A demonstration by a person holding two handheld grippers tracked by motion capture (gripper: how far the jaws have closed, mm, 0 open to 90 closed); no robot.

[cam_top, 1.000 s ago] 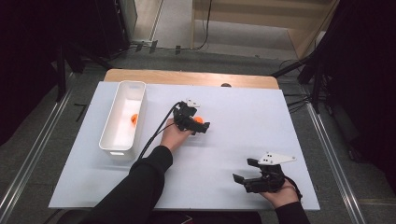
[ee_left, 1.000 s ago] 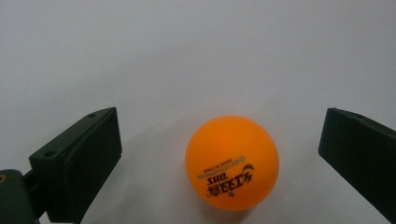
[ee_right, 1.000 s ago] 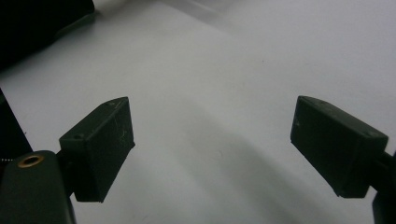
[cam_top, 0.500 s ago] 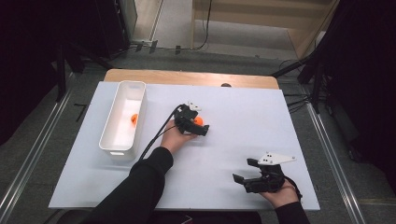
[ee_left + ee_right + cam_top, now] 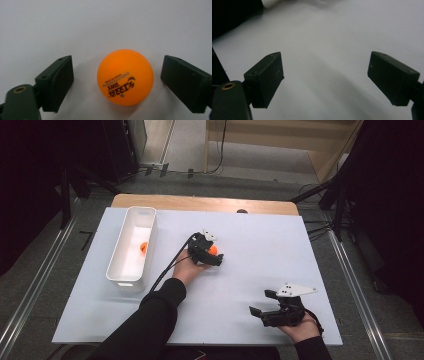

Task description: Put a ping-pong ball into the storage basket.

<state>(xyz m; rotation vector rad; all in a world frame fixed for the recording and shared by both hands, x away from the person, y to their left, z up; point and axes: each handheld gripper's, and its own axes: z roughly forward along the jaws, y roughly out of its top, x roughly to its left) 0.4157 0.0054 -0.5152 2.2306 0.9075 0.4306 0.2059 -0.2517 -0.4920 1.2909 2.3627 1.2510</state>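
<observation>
On the white-covered table (image 5: 250,245), the left tool (image 5: 216,258) sits near the middle with its jaws spread apart on either side of a glossy orange table-tennis ball (image 5: 125,77) printed with dark lettering; neither jaw touches it. A long white plastic bin (image 5: 119,270) at the far left holds a second small orange ball (image 5: 144,247). The right tool (image 5: 261,309) rests at the near right, jaws wide apart over bare table.

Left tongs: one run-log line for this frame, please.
left tongs: open around ball, no contact | right tongs: open, idle | bin: one ball inside
</observation>
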